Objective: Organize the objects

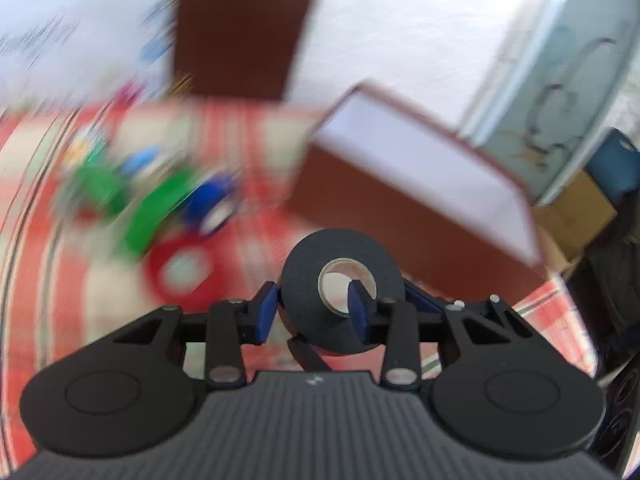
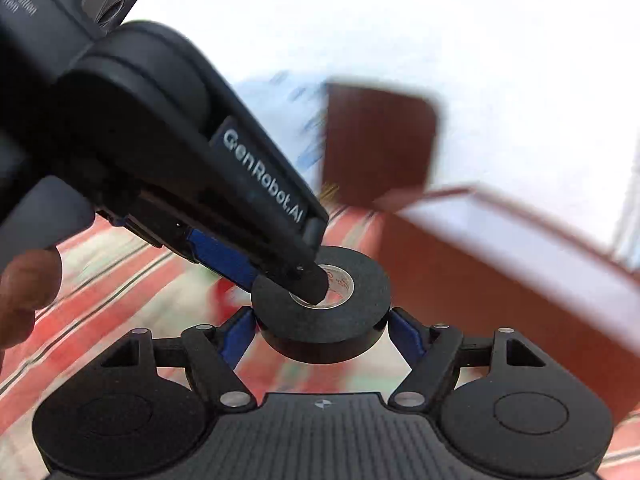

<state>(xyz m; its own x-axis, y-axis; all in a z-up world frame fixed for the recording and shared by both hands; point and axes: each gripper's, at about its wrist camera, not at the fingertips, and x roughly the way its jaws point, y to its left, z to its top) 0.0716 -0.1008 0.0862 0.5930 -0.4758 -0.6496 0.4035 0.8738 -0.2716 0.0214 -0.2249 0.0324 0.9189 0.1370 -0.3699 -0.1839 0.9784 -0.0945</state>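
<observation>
Under my fingers runs a red-and-cream striped cloth (image 1: 248, 148), spread over the surface. On it, off to my left, sits a blurred huddle: a red tape roll (image 1: 182, 270) lying flat, a blue roll (image 1: 212, 200) just past it, and green pieces (image 1: 160, 208) alongside. To the right a brown box (image 1: 400, 216) with a pale inside stands on the same cloth.

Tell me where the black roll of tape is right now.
The black roll of tape is centred in both wrist views, above the red striped cloth, gripped by both the left gripper and right gripper, beside the brown box.
</observation>
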